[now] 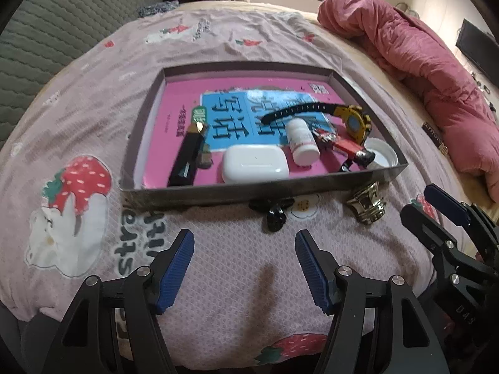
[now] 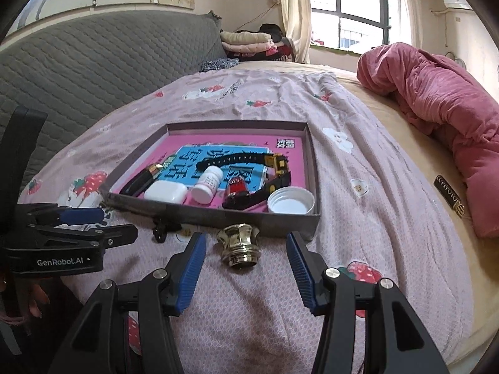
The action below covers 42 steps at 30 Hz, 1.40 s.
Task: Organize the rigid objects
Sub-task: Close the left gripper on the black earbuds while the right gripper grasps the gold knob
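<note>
A shallow grey tray (image 1: pixel 202 191) (image 2: pixel 218 215) lies on the bed, lined with a pink book. In it are a white earbud case (image 1: pixel 254 168) (image 2: pixel 165 191), a white pill bottle (image 1: pixel 301 141) (image 2: pixel 207 184), a yellow-black watch (image 1: pixel 352 121) (image 2: pixel 277 162), a black lighter (image 1: pixel 187 159), a red-black object (image 1: pixel 343 146) and a white lid (image 1: pixel 382 155) (image 2: pixel 291 204). Outside, by the front wall, lie a black clip (image 1: pixel 274 213) (image 2: pixel 160 229) and a gold metal cap (image 1: pixel 365 204) (image 2: pixel 238 246). My left gripper (image 1: pixel 244 241) is open behind the clip. My right gripper (image 2: pixel 246 243) is open around the gold cap.
A rolled pink quilt (image 1: pixel 421 59) (image 2: pixel 436 99) lies on the right side of the bed. A grey padded headboard (image 2: pixel 93 62) stands on the left, with folded clothes (image 2: pixel 249 42) at the far end. The pink strawberry sheet (image 1: pixel 237 280) covers the near bed.
</note>
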Available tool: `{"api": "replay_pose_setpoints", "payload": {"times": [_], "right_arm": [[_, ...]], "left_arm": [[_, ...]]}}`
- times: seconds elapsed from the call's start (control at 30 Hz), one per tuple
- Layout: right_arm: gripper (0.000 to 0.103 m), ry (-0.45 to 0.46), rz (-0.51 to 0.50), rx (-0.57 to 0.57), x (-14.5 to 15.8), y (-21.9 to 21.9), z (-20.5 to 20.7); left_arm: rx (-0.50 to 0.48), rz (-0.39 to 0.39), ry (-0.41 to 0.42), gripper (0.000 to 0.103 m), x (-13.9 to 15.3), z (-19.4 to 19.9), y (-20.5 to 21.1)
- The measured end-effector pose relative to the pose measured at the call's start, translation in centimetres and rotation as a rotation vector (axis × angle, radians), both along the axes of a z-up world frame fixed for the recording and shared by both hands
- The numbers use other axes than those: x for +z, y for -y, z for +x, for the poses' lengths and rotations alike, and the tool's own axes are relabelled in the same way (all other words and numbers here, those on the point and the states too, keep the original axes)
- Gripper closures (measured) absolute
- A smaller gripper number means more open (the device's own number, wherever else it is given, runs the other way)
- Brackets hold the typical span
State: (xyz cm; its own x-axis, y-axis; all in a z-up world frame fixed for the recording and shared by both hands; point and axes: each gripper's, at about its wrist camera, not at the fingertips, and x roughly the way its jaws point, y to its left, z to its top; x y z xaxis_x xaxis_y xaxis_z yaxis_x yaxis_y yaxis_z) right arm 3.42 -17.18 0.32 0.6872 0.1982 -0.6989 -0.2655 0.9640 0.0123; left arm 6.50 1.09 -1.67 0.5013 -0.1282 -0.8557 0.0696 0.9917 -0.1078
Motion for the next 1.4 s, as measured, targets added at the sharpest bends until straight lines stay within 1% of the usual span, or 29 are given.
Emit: {"api": "replay_pose_setpoints", "payload": {"times": [0.23, 0.53, 0.6, 0.7, 0.73, 0.8, 0.9, 1.07, 1.13, 1.17, 1.2, 1.23, 1.3, 1.4], "right_arm": [[0.05, -0.037, -0.011, 0.007, -1.2, -0.3, 0.7], [0.05, -0.055, -0.029, 0.015, -2.4, -0.7, 1.5], [0.05, -0.06, -0.031, 0.014, -2.7, -0.7, 1.7], [0.05, -0.065, -0.029, 0.009, -3.1, -0.7, 2.2], [0.05, -0.067, -0.028, 0.008, -3.3, -0.8, 2.4], [0.05, -0.08, -0.035, 0.008, -3.9, -0.9, 2.9], [0.05, -0.099, -0.047, 0.007, -4.7, -1.0, 3.3], [0.051, -0.1, -0.035, -0.002, -5.2, -0.8, 3.7], [0.054, -0.119, -0.017, 0.002, -5.6, -0.7, 3.9], [0.059, -0.123, -0.013, 0.007, -5.8, -0.6, 3.9], [0.064, -0.122, -0.015, 0.012, -5.8, -0.7, 3.8], [0.066, -0.114, -0.019, 0.017, -5.7, -0.8, 3.7], [0.066, -0.093, -0.018, 0.029, -5.3, -0.8, 3.4], [0.066, -0.086, 0.006, 0.036, -4.9, -0.6, 3.3]], "left_arm": [[0.012, -0.013, -0.026, 0.034, -1.1, 1.2, 0.7], [0.04, -0.001, -0.061, 0.035, -3.2, 3.1, 1.4], [0.041, 0.016, -0.06, 0.047, -3.3, 3.3, 1.5], [0.034, 0.011, -0.068, 0.059, -3.5, 3.7, 1.6], [0.031, 0.011, -0.068, 0.061, -3.5, 3.7, 1.7], [0.021, 0.017, -0.066, 0.067, -3.6, 3.9, 1.9], [0.014, 0.01, -0.063, 0.071, -3.7, 4.0, 2.1], [0.022, -0.015, -0.066, 0.072, -4.1, 4.3, 2.0], [0.009, -0.001, -0.062, 0.076, -4.1, 4.1, 2.2], [-0.002, 0.001, -0.059, 0.082, -4.0, 4.0, 2.4], [-0.006, 0.002, -0.055, 0.083, -4.0, 3.9, 2.5], [-0.006, 0.001, -0.054, 0.084, -4.0, 3.9, 2.6], [-0.001, -0.014, -0.055, 0.085, -4.1, 3.9, 2.4], [0.004, -0.039, -0.058, 0.086, -3.8, 3.8, 2.0]]}}
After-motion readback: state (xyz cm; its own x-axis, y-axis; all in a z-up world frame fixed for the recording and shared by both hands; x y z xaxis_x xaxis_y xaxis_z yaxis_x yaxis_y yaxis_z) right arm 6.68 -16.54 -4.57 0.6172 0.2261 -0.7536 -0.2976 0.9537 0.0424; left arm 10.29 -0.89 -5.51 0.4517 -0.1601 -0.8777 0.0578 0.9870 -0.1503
